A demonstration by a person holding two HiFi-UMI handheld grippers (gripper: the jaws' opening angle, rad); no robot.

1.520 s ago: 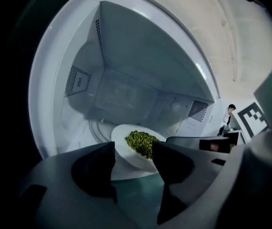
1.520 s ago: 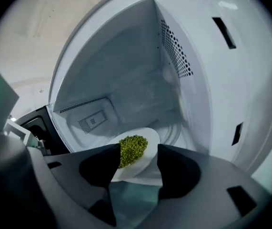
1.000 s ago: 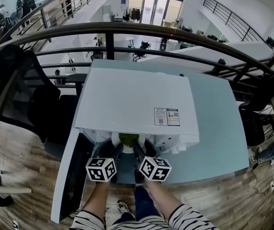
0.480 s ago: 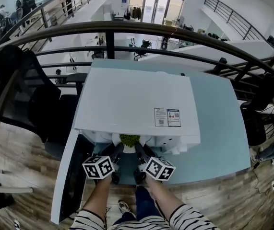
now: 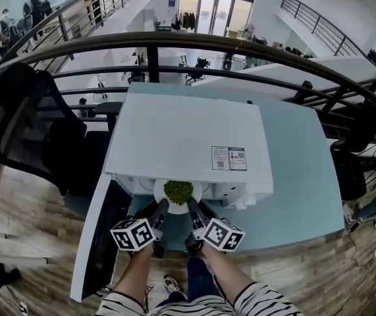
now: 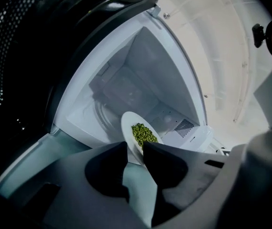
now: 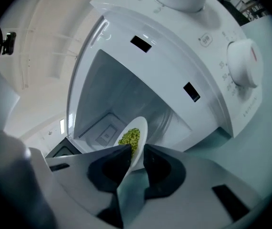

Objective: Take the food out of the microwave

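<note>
While both tools work the same rim, I log them first. The left gripper point(image 6: 135, 149) has its jaws closing with the edge of the white plate point(image 6: 127, 127) between them. A sliver of gap shows, so I judge it isn't biting yet. The right gripper point(image 7: 136, 152) has its jaws closing too, on the opposite edge, and its pads look to sit on both faces of the rim.

The plate sits at the mouth of the microwave point(image 5: 188, 137), its front part just past the opening and above the table point(image 5: 299, 176). The door point(image 5: 95, 242) hangs open on the left.

Step in hand, as I read it: secure a two-sided grip, then draw out.
- Want an equal bite L & R before any pull.
- Keep wrists matched so the plate stays flat.
- Pull straight toward me, low over the sill, no twist.
- Watch the left elbow vs the door.

Contents: the plate carries one loose heap of green peas point(image 6: 144, 133) approx. at centre, nothing covering them. Any tip and they roll, imo.
</note>
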